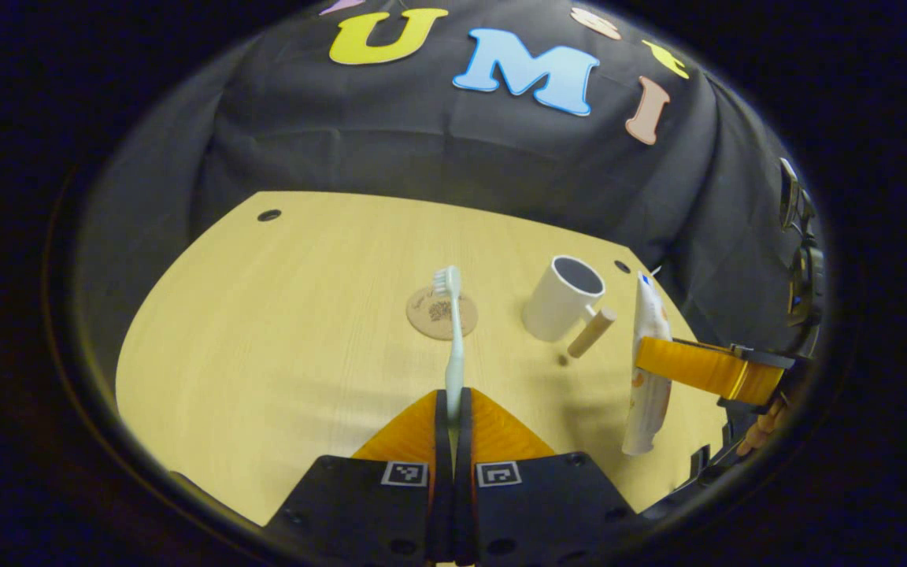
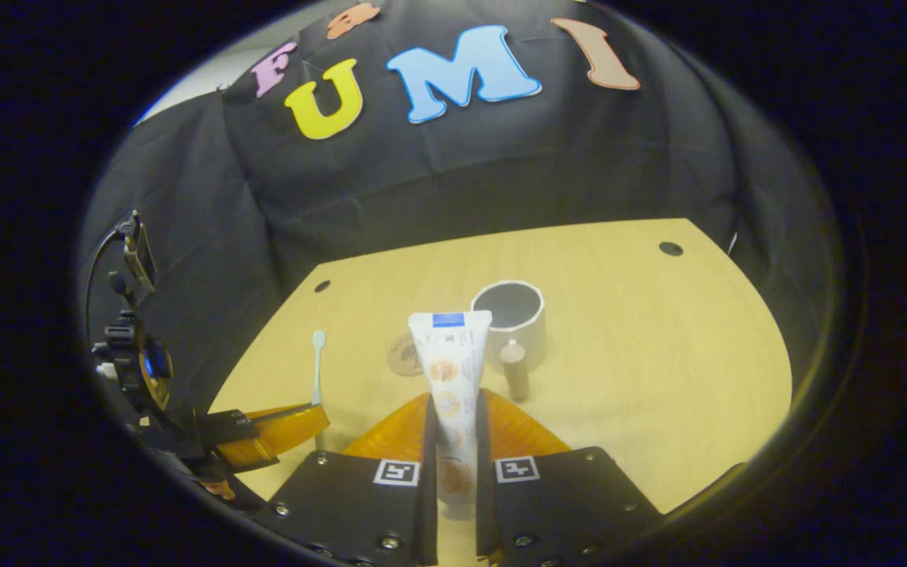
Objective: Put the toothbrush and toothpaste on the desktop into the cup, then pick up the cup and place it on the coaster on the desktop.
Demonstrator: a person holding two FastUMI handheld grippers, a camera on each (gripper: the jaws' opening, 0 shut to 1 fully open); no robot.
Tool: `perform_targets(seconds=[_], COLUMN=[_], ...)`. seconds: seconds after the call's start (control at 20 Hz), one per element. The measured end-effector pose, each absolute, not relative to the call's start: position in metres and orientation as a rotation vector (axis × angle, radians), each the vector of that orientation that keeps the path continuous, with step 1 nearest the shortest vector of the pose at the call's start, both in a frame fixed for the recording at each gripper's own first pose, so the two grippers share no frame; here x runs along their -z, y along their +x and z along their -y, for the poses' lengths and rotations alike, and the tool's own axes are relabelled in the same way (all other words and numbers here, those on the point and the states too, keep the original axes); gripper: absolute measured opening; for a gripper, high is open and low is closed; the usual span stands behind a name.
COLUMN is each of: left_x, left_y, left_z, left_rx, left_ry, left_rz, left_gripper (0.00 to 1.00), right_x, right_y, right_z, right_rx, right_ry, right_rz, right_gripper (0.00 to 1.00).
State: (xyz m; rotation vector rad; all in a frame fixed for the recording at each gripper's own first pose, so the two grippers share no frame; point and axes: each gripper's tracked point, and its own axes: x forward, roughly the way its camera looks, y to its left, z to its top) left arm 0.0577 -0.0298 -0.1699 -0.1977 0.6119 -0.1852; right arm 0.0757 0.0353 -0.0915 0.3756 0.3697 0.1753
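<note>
We hold the slim pale-green plastic toothbrush (image 1: 453, 339) by its handle in the left hand-held gripper (image 1: 453, 402), clamped upright above the light wooden table (image 1: 280, 354). The right hand-held gripper (image 2: 453, 409) pinches the soft white toothpaste tube (image 2: 451, 362) mid-body; it likely deforms, so squeeze lightly. The white cup (image 2: 510, 315) stands just beside the round cork coaster (image 1: 431, 315).

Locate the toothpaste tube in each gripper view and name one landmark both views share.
Left gripper view: the toothpaste tube stands at the right, held by the right gripper, right of the cup.
Right gripper view: the tube rises at bottom centre between that gripper's own fingers, left of the cup.
Shared landmark: the cup beside the round coaster.
</note>
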Motion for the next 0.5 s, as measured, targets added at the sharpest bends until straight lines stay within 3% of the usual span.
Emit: perform_targets(seconds=[0.5], left_x=[0.108], left_y=[0.095], left_z=[0.031], left_rx=[0.147], left_ry=[-0.2], left_rz=[-0.421], left_gripper=[0.08], right_x=[0.026], right_y=[0.141], right_z=[-0.001], right_rx=[-0.145], right_ry=[0.311], right_rz=[-0.12], right_gripper=[0.21])
